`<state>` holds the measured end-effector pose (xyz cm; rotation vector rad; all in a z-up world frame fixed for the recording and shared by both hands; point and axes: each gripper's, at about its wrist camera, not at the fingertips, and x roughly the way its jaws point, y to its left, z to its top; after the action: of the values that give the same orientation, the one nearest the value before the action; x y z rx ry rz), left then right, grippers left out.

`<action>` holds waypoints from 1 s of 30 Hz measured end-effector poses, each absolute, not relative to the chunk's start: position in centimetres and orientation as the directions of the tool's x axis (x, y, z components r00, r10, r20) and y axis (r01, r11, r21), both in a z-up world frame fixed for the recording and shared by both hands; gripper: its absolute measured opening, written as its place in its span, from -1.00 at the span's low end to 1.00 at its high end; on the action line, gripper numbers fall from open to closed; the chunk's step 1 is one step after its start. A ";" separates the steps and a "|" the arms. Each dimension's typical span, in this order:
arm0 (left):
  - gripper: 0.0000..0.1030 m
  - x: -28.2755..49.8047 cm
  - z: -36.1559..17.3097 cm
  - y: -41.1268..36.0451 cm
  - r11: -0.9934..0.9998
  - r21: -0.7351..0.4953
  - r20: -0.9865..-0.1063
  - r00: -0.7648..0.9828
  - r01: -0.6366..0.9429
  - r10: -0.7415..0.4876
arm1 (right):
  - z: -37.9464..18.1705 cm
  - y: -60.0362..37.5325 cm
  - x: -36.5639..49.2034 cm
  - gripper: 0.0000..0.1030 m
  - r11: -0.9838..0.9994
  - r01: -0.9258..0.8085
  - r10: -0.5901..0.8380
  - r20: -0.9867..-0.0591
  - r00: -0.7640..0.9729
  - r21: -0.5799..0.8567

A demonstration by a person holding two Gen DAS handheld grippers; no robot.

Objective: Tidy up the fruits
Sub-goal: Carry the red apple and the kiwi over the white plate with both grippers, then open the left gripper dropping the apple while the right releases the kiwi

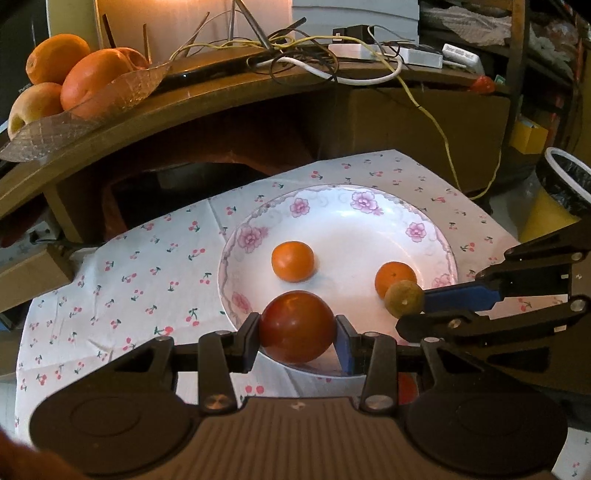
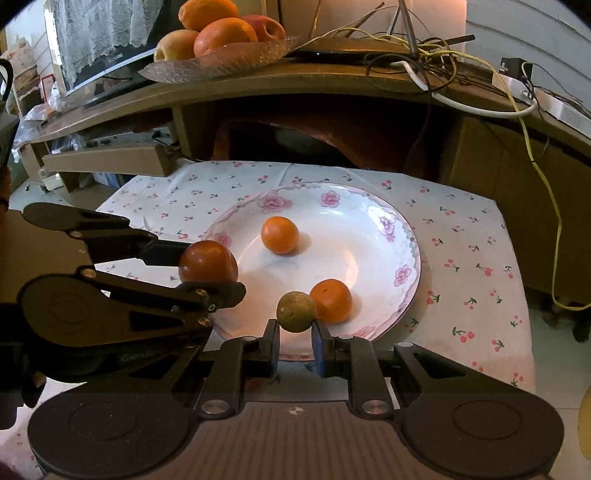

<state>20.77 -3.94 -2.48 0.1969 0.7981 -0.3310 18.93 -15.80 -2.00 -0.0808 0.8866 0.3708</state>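
Right now the left gripper [image 1: 298, 332] pinches a smooth, soft-looking tomato [image 1: 297, 325] across its middle at the plate's [image 1: 369, 221] near rim, while the right gripper [image 2: 295, 334] clamps a small, light brownish fruit [image 2: 296, 311] beside an orange [image 2: 330, 300].

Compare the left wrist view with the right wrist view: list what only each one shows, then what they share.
Only the left wrist view: a black-lined bin at the right edge.
Only the right wrist view: a lace curtain at top left.
Both: the flowered plate holding two oranges, the left gripper shut on a red tomato, and the right gripper shut on a small brownish fruit.
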 end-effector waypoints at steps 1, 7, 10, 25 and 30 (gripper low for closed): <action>-0.10 20.9 -2.5 -4.0 0.930 0.047 -0.729 0.649 0.365 -0.217 | -2.1 -15.9 19.2 -0.61 0.934 -0.346 0.283 -0.770 0.572 0.086; -0.08 21.5 -2.6 -3.8 0.938 0.010 -0.735 0.639 0.346 -0.227 | -2.1 -16.3 19.7 -0.52 0.938 -0.332 0.284 -0.766 0.577 0.098; -0.04 21.7 -2.4 -3.7 0.942 -0.007 -0.735 0.637 0.336 -0.233 | -1.9 -16.5 20.0 -0.49 0.942 -0.321 0.280 -0.762 0.583 0.101; 0.02 19.9 -0.4 -2.2 0.940 -0.030 -0.706 0.658 0.341 -0.262 | -0.8 -16.8 18.5 -0.36 0.933 -0.338 0.312 -0.751 0.583 0.125; 0.02 18.5 0.0 -1.3 0.936 -0.039 -0.706 0.653 0.351 -0.275 | -0.7 -16.5 17.7 -0.34 0.925 -0.355 0.327 -0.755 0.569 0.133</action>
<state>18.49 -1.25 -0.01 0.1039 0.7825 -0.3558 17.68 -16.55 -0.73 -0.0350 0.8788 0.4003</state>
